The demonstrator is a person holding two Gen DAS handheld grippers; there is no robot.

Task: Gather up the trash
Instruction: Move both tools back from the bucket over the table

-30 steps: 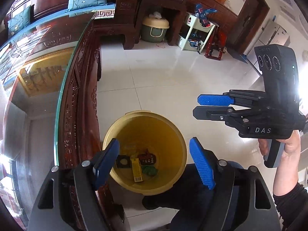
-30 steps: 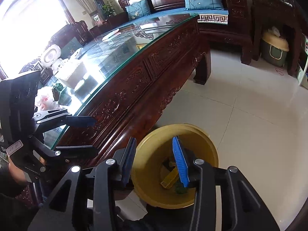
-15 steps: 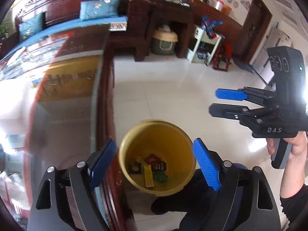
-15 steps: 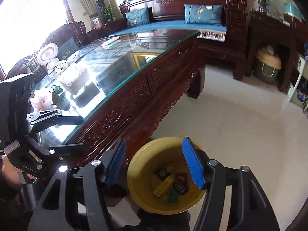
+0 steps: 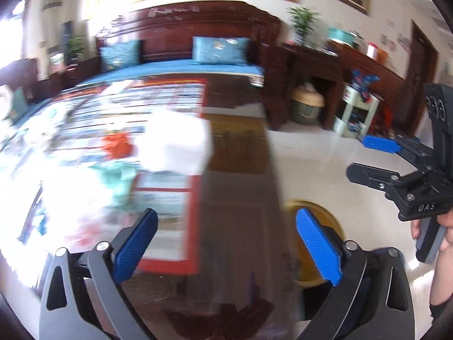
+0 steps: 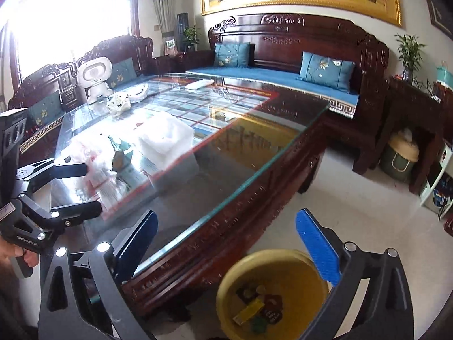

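Note:
A yellow bin stands on the floor by the table's corner, with several wrappers in its bottom. My right gripper hangs above the bin and the table edge; its jaws are opening with nothing between them. My left gripper is over the glass table top, beside crumpled plastic bags and a white foam box. The left wrist view is blurred: the left gripper is opening and empty, the bin peeks past its right finger, and the right gripper is at far right.
A white robot figure and more white clutter sit at the table's far end. Carved wooden sofas with blue cushions ring the table. A green pet carrier sits under a side table at right, on pale tiled floor.
Both grippers have lifted away from over the bin and swung toward the table. Their jaws have spread wider. The views now tilt up to show the table top and the sofa.

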